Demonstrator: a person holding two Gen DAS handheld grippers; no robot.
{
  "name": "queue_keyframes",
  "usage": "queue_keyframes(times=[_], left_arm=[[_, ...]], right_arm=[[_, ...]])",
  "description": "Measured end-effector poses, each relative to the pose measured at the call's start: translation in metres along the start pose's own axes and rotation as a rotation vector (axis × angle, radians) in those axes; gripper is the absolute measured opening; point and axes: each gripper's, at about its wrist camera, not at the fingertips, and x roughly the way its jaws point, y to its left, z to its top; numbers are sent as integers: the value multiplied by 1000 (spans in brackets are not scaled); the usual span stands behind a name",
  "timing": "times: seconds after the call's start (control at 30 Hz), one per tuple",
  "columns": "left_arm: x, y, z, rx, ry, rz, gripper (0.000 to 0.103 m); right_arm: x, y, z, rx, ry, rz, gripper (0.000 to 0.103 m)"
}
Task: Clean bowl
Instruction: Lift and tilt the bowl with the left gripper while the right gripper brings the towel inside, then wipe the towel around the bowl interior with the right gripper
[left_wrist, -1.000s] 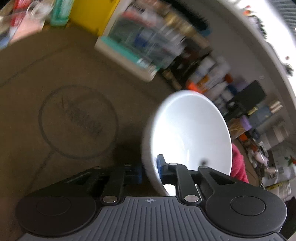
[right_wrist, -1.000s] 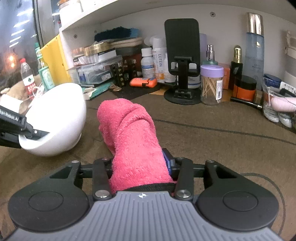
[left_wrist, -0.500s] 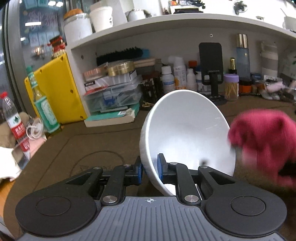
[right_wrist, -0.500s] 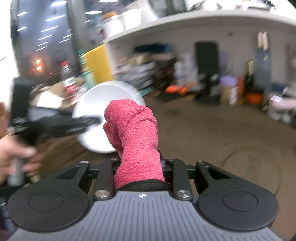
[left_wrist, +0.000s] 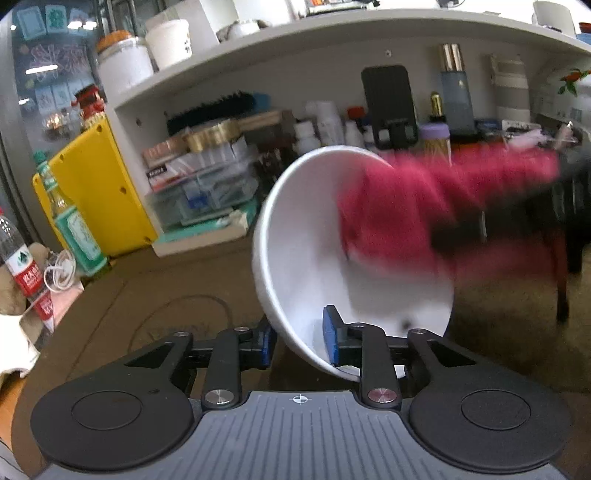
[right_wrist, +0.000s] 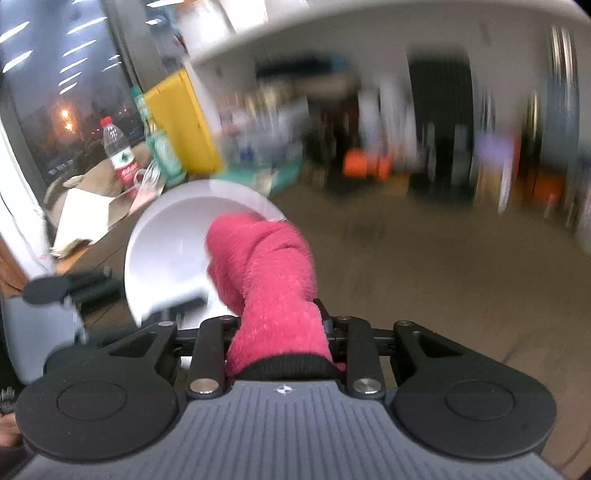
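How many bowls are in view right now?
1. A single white round ceramic bowl, its rim between the left gripper's jaws, tilted up off the brown tabletop, with the pink terry cloth reaching inside. Others could sit hidden among the blurred shelf clutter.

We cannot read the shelf clutter (right_wrist: 369, 122) in the right wrist view: it is smeared to streaks. In the left wrist view the red cloth (left_wrist: 399, 214) is blurred, hiding part of the bowl (left_wrist: 295, 251) interior. The cloth (right_wrist: 273, 295) also covers the right gripper's fingers (right_wrist: 328, 325), so their pads barely show.
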Motion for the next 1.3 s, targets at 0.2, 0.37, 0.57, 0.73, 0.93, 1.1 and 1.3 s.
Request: queue_keyframes(times=[0.2, 0.37, 0.57, 0.73, 0.93, 1.1, 1.3], left_arm=[[0, 0, 1, 13, 8, -17, 28], [0, -2, 3, -2, -8, -8, 28], [9, 2, 8, -103, 15, -67, 29], [19, -5, 9, -255, 11, -82, 31], [26, -2, 15, -218, 49, -136, 29], [21, -9, 18, -158, 51, -115, 28], [18, -19, 19, -69, 25, -87, 28]], right_arm=[[4, 72, -22, -614, -52, -304, 27], [40, 93, -72, -1029, 76, -448, 27], [18, 59, -46, -547, 161, -127, 26], [11, 21, -52, -232, 110, -27, 27], [-10, 27, -45, -376, -57, -228, 26], [2, 55, -40, -808, -101, -459, 26], [43, 56, -81, -1086, 86, -502, 26]])
